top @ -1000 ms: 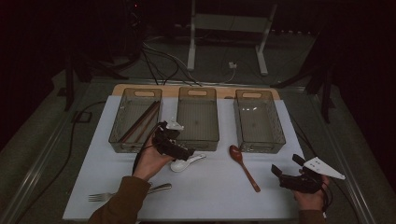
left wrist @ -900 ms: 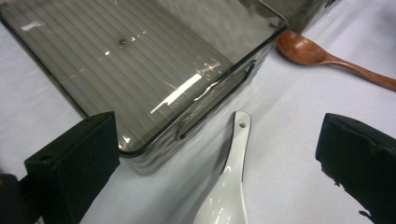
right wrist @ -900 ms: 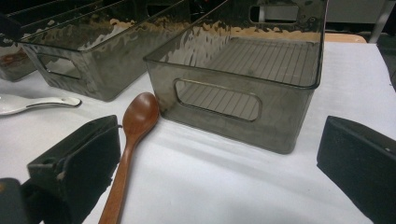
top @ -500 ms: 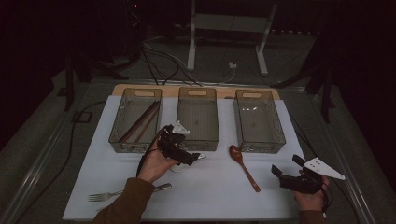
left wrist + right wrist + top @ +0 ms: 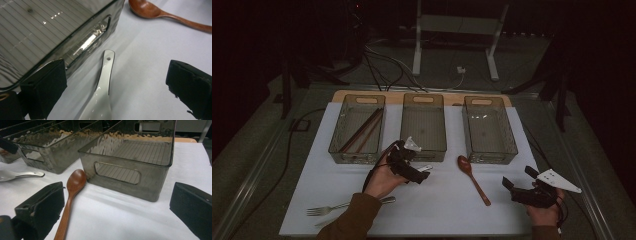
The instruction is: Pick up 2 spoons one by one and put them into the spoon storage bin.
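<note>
Left gripper [image 5: 419, 172]: shifted slightly rightward since the earlier frame, jaws spread wide astride white ceramic spoon [image 5: 101, 92], which lies on the white mat [image 5: 437, 205] just beside middle bin [image 5: 424, 125]. Right gripper [image 5: 514, 187]: unmoved, jaws open, empty. Wooden spoon [image 5: 473, 179]: unmoved.

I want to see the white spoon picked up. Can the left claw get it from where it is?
Probably yes. The left claw is open with the white spoon lying flat on the mat between its jaws, nothing on top of it. The middle bin sits close on one side, which may crowd that jaw.
</note>
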`<state>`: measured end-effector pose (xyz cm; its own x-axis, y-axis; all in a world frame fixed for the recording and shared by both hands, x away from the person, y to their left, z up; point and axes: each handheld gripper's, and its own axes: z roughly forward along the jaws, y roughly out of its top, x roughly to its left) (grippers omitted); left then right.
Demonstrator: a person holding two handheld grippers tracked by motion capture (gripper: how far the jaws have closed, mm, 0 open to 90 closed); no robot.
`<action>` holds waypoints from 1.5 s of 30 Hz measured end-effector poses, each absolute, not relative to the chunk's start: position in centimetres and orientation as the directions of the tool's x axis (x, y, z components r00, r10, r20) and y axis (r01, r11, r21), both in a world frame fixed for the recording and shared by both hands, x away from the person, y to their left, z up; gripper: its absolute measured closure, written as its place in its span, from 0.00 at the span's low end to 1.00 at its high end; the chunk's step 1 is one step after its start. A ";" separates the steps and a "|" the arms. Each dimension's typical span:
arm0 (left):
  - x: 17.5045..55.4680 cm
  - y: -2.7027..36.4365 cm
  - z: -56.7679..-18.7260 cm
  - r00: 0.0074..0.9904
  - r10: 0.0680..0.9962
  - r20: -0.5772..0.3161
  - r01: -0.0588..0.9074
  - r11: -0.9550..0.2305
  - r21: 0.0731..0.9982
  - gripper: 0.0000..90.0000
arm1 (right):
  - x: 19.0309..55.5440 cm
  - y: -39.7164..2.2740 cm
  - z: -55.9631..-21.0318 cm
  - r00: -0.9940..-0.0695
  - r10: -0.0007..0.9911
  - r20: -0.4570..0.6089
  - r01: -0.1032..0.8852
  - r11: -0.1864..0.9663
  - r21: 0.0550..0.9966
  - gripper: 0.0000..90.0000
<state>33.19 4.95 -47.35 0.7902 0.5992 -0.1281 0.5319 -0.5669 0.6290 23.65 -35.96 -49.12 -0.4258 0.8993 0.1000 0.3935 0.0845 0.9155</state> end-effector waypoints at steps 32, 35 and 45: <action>34.0 3.3 -50.6 0.804 0.594 -0.028 0.513 -0.669 0.538 0.46 | 23.4 -36.5 -49.0 -0.411 0.907 0.088 0.389 0.087 0.917 0.00; 34.0 3.2 -50.7 0.811 0.585 -0.027 0.509 -0.682 0.525 0.54 | 23.4 -36.4 -49.0 -0.414 0.906 0.086 0.389 0.090 0.917 0.00; 34.1 3.0 -50.6 0.812 0.584 -0.008 0.507 -0.698 0.506 0.70 | 23.4 -36.4 -49.1 -0.413 0.907 0.085 0.389 0.091 0.917 0.00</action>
<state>34.06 3.03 -50.62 0.8117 0.5840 -0.0083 0.5073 -0.6979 0.5056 23.43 -36.44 -49.06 -0.4126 0.9069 0.0854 0.3890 0.0907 0.9168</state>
